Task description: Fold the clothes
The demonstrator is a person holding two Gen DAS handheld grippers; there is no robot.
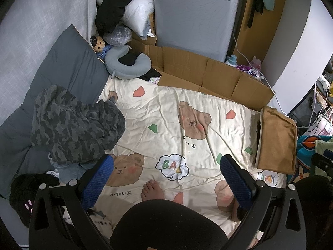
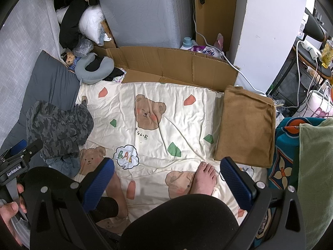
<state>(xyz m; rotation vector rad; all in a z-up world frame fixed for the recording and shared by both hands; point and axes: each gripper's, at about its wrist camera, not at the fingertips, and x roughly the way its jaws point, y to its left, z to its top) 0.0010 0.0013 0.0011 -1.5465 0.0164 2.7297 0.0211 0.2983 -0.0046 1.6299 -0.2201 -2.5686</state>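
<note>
Two grippers: both are hovering above the bed, holding nothing.
Left gripper (image 1: 166, 179): its jaws are standing wide apart over the cream bear-print sheet (image 1: 187, 112), with the blue pads (image 1: 97, 179) facing each other.
Right gripper (image 2: 166, 179): its jaws are also spread wide and gripping nothing.
Left gripper seen from the right wrist: it is showing at the lower left edge, with a hand (image 2: 10, 214) wrapping its handle.
Camouflage garment (image 1: 72, 125): it is lying crumpled in a heap at the left edge of the sheet, partly resting on the grey quilt (image 1: 62, 68) and well apart from both grippers.
Denim piece (image 1: 66, 170): it is peeking out from under the camouflage heap, nearest the left gripper's left finger.
Brown folded cloth (image 2: 247, 127): it is lying flat and squared at the right edge of the bed, just beyond the right gripper's right finger.
Green cloth (image 2: 314, 166): it is lying at the far right, on a patterned teal blanket (image 2: 281, 166).
Person: bare feet (image 2: 205, 177) are resting on the sheet between the fingers, with a knee in black cloth (image 2: 183, 223) filling the bottom of each view.
Cardboard (image 1: 208, 73): a flattened box is standing along the head of the bed.
Neck pillow (image 1: 127, 64): it is sitting at the top left corner, beside a small teddy bear (image 1: 98, 44).
</note>
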